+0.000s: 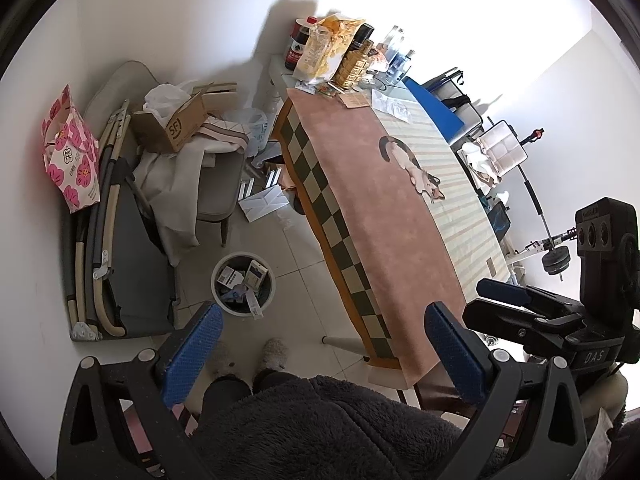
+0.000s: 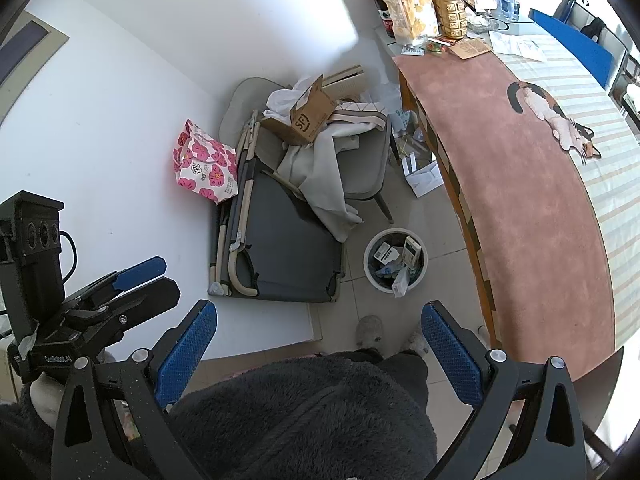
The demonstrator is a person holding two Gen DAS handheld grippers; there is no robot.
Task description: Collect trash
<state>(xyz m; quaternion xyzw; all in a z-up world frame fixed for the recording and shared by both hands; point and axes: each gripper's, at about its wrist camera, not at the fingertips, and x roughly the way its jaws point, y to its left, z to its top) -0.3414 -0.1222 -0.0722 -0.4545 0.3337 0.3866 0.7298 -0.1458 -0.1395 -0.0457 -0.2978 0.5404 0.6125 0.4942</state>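
A dark fleece garment (image 1: pixel 320 428) hides the person's legs, and items at the table's (image 2: pixel 532 216) far end blur in glare. The white bin (image 2: pixel 395 260) on the floor beside the table holds 2 small boxes and crumpled wrappers, while both the left gripper (image 1: pixel 324 356) and right gripper (image 2: pixel 320 354) gape wide, empty.

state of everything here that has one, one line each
left gripper: open, empty
right gripper: open, empty
trash bin: upright on floor, holding boxes and wrappers
cardboard box: open, tilted on chair
folding cot: folded, on floor
snack bag: upright on table
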